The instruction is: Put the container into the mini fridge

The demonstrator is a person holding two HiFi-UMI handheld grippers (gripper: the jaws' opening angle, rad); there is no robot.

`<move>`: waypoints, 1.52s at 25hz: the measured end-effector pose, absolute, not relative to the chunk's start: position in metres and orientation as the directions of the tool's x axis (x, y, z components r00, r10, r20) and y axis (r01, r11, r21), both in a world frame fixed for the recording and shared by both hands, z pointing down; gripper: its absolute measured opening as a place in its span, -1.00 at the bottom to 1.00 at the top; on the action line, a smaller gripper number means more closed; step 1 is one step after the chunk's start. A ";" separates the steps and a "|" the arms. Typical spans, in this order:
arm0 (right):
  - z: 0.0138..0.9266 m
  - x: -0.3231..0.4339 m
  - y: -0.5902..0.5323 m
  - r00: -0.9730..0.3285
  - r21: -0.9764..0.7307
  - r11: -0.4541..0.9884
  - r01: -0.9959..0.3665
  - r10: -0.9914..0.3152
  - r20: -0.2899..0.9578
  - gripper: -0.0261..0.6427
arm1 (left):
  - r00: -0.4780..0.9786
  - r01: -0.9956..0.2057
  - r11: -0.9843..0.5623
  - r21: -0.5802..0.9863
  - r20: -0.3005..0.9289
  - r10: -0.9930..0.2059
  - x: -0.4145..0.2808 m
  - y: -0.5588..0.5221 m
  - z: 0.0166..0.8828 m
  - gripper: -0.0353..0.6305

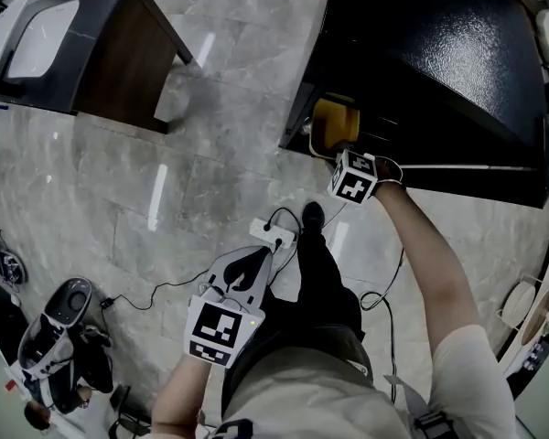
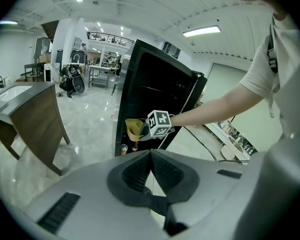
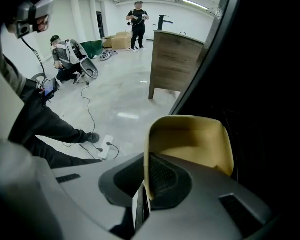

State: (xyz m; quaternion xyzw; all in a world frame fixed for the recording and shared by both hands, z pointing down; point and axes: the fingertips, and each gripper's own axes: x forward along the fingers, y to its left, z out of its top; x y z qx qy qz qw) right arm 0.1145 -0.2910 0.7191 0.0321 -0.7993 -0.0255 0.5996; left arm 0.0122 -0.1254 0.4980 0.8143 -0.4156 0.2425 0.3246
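The yellow open-top container (image 1: 333, 121) hangs at the dark opening of the black mini fridge (image 1: 439, 62), near its left edge. My right gripper (image 1: 343, 149) is shut on it; in the right gripper view the container (image 3: 190, 144) has one side wall pinched between the jaws of the right gripper (image 3: 146, 184), with the fridge interior (image 3: 270, 84) dark behind it. My left gripper (image 1: 247, 262) hangs low by the person's legs, away from the fridge, and the left gripper (image 2: 151, 156) is shut on nothing. From there the container (image 2: 134, 128) shows in front of the fridge (image 2: 155, 84).
A wooden cabinet with a dark top and sink (image 1: 82, 44) stands at upper left. A white power strip (image 1: 273, 234) with cables lies on the marble floor near the person's foot. Small bottles (image 2: 124, 149) stand low at the fridge. Other people (image 3: 138, 19) are in the background.
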 end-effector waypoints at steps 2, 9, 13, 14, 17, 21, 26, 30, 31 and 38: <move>0.721 0.116 -0.299 -0.274 0.100 0.994 -0.033 -0.105 0.956 -0.83 | 0.536 -0.835 -0.442 0.329 0.670 -0.514 0.014 -0.123 0.501 -0.77; 0.729 0.119 -0.320 -0.250 0.182 0.983 -0.036 -0.185 0.950 -0.83 | 0.535 -0.836 -0.434 0.336 0.679 -0.502 0.018 -0.119 0.509 -0.77; 0.732 0.122 -0.330 -0.228 0.235 0.971 -0.037 -0.237 0.944 -0.83 | 0.543 -0.832 -0.423 0.357 0.680 -0.493 0.019 -0.118 0.513 -0.77; 0.732 0.122 -0.332 -0.225 0.246 0.969 -0.038 -0.248 0.942 -0.83 | 0.548 -0.830 -0.418 0.368 0.677 -0.491 0.018 -0.119 0.514 -0.77; 0.732 0.117 -0.341 -0.228 0.277 0.960 -0.036 -0.278 0.933 -0.83 | 0.553 -0.829 -0.405 0.386 0.674 -0.490 0.016 -0.123 0.517 -0.77; 0.735 0.121 -0.347 -0.232 0.312 0.949 -0.043 -0.313 0.921 -0.83 | 0.554 -0.829 -0.390 0.400 0.678 -0.483 0.022 -0.120 0.522 -0.77; 0.735 0.125 -0.362 -0.226 0.362 0.929 -0.073 -0.369 0.901 -0.83 | 0.554 -0.830 -0.378 0.410 0.679 -0.481 0.023 -0.120 0.525 -0.77; 0.734 0.125 -0.371 -0.223 0.388 0.918 -0.083 -0.397 0.890 -0.83 | 0.551 -0.832 -0.375 0.409 0.685 -0.477 0.021 -0.121 0.528 -0.77; 0.734 0.125 -0.373 -0.221 0.398 0.913 -0.084 -0.407 0.886 -0.83 | 0.551 -0.833 -0.374 0.409 0.684 -0.478 0.020 -0.122 0.528 -0.77; 0.727 0.128 -0.392 -0.198 0.506 0.856 -0.106 -0.517 0.833 -0.83 | 0.544 -0.837 -0.362 0.410 0.688 -0.480 0.017 -0.123 0.532 -0.77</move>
